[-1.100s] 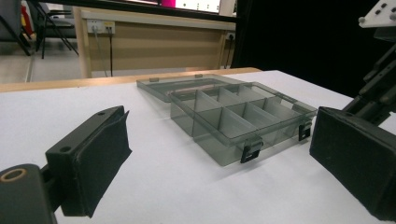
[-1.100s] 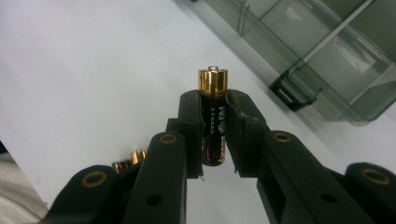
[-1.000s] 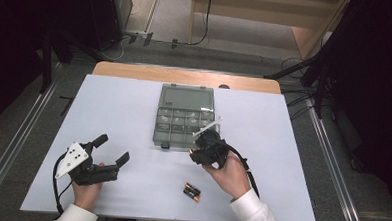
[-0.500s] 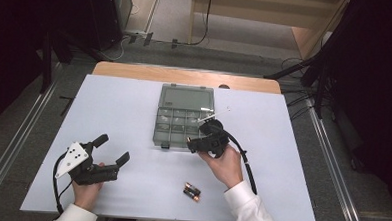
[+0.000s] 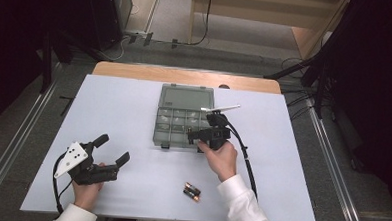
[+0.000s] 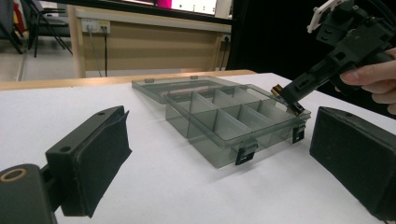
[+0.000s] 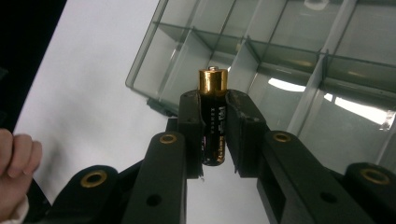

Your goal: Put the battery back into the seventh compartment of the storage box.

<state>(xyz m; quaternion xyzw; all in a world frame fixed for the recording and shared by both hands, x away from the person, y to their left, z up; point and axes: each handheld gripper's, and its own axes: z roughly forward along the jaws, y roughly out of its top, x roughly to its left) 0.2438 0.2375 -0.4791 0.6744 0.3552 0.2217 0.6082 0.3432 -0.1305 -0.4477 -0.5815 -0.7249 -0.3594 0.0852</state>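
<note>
Right tongs (image 7: 214, 135): closed on a battery (image 7: 213, 121). In the right gripper view the cell stands lengthwise between the two pads at the centre of the frame, its gold end projecting past the tips. In the high view these tongs (image 5: 195, 136) sit at the centre of the frame, over the lower right corner of the organizer box (image 5: 175, 132). In the left gripper view, at upper right, the gold end of the battery (image 6: 276, 89) hangs just above the box's near-right compartment.

Organizer box: grey, translucent, divided into compartments, lid open and lying flat behind it on the white table (image 5: 119, 112).

Left tongs (image 5: 113, 149): wide open, holding nothing, at lower left of the high view, well apart from the box.

Two more batteries (image 5: 192, 192) lie side by side on the table at lower centre of the high view, below the right hand (image 5: 223, 159).
</note>
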